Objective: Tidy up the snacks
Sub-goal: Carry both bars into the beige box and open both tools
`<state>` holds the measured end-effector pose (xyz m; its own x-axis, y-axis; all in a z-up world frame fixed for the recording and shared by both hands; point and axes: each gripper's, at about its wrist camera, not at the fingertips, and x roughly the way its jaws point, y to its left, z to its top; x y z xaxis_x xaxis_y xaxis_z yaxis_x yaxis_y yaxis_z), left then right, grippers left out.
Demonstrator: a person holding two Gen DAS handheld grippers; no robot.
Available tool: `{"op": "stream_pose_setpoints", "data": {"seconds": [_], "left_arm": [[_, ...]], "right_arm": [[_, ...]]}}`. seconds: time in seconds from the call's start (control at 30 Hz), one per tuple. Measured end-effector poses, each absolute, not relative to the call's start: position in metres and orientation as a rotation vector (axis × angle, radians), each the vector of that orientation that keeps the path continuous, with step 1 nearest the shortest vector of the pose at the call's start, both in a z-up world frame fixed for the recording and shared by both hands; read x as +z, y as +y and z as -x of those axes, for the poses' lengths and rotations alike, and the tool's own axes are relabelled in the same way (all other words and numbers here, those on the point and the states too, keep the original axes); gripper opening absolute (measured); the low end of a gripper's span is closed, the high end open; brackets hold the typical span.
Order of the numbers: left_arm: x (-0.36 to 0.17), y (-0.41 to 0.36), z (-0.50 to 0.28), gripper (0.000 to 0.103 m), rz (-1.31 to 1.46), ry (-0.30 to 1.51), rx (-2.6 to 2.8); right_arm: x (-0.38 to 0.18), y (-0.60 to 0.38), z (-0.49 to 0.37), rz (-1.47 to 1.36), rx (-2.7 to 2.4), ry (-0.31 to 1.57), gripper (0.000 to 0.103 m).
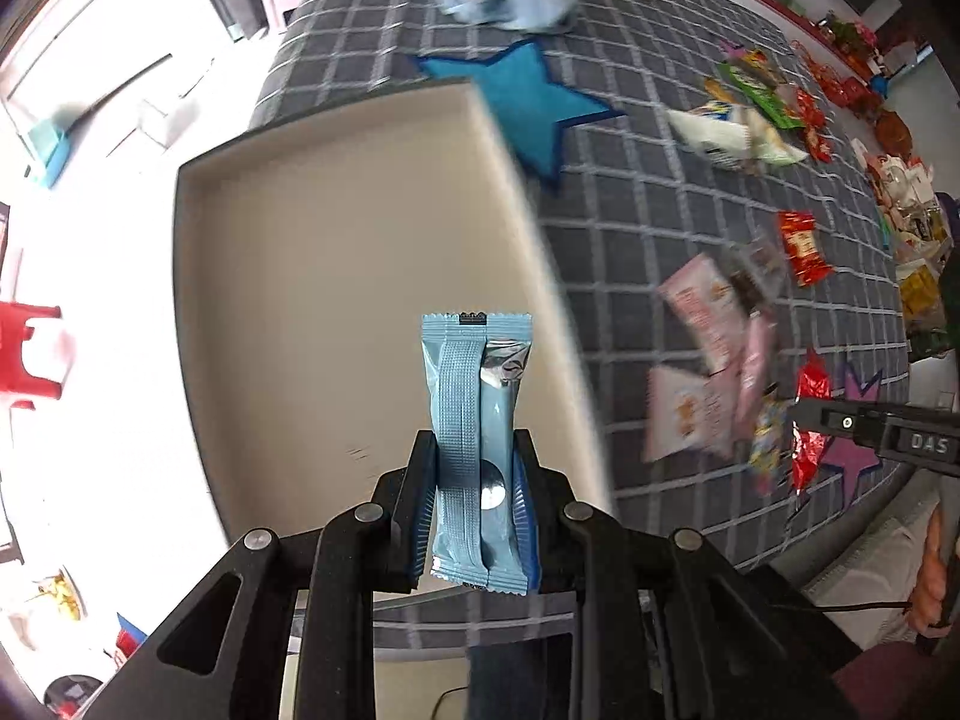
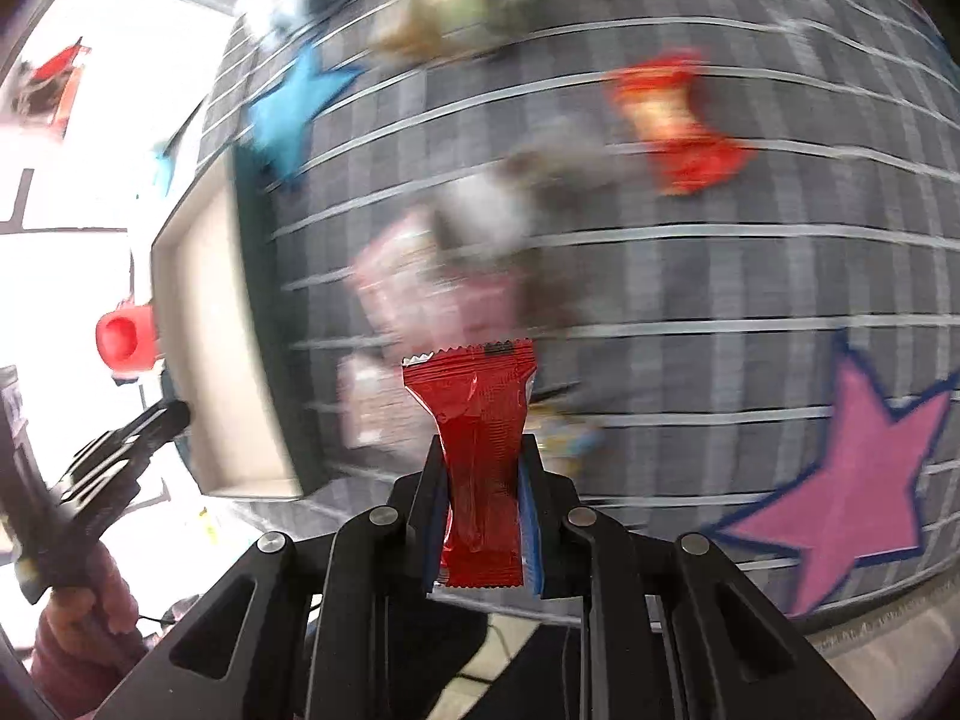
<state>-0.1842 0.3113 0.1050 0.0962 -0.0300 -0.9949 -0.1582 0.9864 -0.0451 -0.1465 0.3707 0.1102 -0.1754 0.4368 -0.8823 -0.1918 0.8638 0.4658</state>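
1. The left gripper is clamped on a light blue snack packet, held over the beige tray.
2. The right gripper pinches a red snack packet above the checked cloth.
3. Beyond, loose snacks lie scattered on the cloth.

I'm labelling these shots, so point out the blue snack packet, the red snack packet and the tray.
blue snack packet (image 1: 474, 396), left wrist view, ribbed back seam.
red snack packet (image 2: 480, 420), right wrist view, middle of wrapper.
tray (image 1: 336, 252), left wrist view, bare beige floor.
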Motion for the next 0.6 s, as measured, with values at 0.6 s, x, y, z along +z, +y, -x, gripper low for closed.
{"op": "stream_pose_setpoints", "data": {"seconds": [0.6], "left_arm": [[0.080,0.373,0.225,0.026,0.197,1.520,0.064]], "right_arm": [[0.106,0.569,0.171,0.155,0.809,1.627,0.022]]}}
